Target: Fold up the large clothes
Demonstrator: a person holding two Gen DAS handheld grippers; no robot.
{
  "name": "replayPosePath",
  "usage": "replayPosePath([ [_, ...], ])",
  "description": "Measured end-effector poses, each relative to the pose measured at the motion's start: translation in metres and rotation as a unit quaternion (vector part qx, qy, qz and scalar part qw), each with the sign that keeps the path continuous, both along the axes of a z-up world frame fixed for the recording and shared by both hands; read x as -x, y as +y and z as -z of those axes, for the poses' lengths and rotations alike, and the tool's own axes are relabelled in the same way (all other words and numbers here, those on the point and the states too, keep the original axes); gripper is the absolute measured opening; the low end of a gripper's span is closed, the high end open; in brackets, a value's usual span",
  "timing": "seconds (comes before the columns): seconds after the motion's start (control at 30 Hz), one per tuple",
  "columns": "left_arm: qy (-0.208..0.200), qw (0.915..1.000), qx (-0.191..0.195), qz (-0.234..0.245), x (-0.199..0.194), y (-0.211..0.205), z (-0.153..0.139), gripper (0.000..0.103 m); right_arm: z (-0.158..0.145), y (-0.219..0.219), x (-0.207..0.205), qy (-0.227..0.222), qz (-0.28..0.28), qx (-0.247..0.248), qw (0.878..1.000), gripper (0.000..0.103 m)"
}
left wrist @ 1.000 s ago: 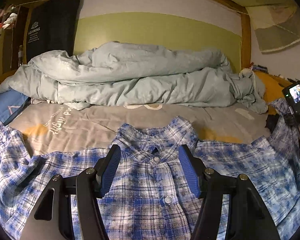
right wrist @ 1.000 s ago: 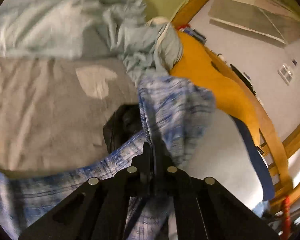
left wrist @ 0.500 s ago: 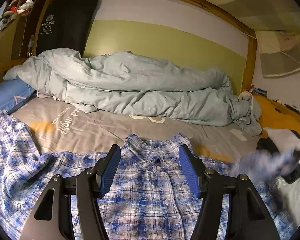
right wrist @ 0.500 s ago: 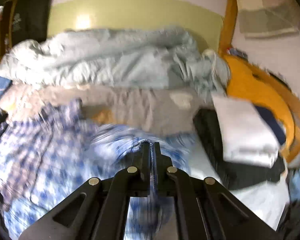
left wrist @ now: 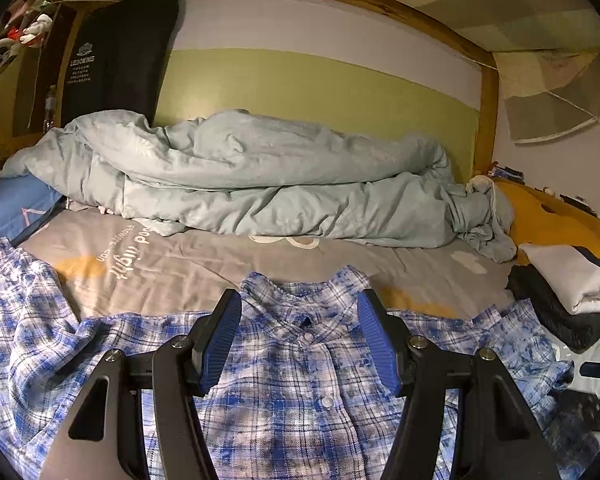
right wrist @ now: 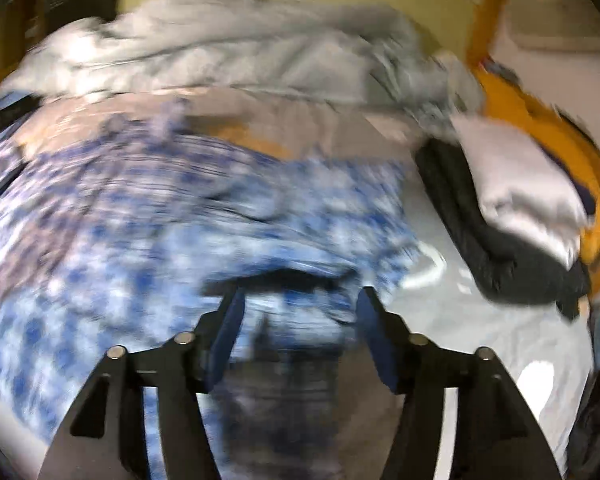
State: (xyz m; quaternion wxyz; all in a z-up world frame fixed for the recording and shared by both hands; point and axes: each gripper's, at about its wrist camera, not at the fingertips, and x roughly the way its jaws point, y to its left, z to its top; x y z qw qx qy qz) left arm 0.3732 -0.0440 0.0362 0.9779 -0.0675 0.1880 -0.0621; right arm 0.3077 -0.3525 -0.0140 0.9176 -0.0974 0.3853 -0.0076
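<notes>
A blue and white plaid shirt [left wrist: 300,384] lies front up on the bed, collar toward the back, buttons closed. My left gripper [left wrist: 298,332] hovers over its chest below the collar, open, with nothing between its fingers. In the blurred right wrist view the shirt [right wrist: 148,216] fills the left half, its right sleeve folded in over the body. My right gripper [right wrist: 300,328] hangs above that folded sleeve; its jaws are opening and the cloth lies loose under them, not pinched.
A crumpled pale green duvet [left wrist: 260,184] fills the back of the bed. A stack of folded clothes, white [left wrist: 568,276] on black, sits at the right. An orange pillow [left wrist: 548,220] lies by the wooden frame. A blue pillow [left wrist: 12,208] is at the left.
My right gripper carried the right sleeve leftward over the shirt body, then opened and let it go. The left gripper rose a little and stayed open.
</notes>
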Motion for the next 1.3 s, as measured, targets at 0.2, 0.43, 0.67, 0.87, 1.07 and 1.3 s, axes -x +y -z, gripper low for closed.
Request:
replayPosePath([
  [0.2,-0.015,0.9999,-0.003,-0.006,0.007,0.005,-0.008,0.063,-0.003,0.068,-0.012,-0.008,-0.069,0.046,0.997,0.068],
  [0.43,0.004,1.0,0.001,-0.004,-0.001,0.012,-0.007,0.063,0.046,0.075,-0.061,0.061,-0.004,0.06,0.996,0.068],
  [0.67,0.025,0.9996,-0.009,0.0,-0.006,0.009,-0.002,0.063,0.012,0.077,-0.058,0.012,-0.007,-0.022,1.0,0.008],
  [0.87,0.045,0.9989,-0.015,0.001,-0.012,0.006,0.005,0.063,-0.039,0.103,-0.071,-0.042,-0.059,-0.148,0.986,0.013],
  [1.07,0.091,0.9958,-0.01,0.005,-0.026,0.008,0.019,0.063,-0.005,0.114,-0.1,0.0,-0.053,-0.215,0.975,0.029],
  [1.3,0.136,0.9885,0.002,0.067,-0.042,-0.008,0.044,0.063,-0.046,0.077,-0.068,-0.144,-0.014,-0.187,0.972,0.062],
])
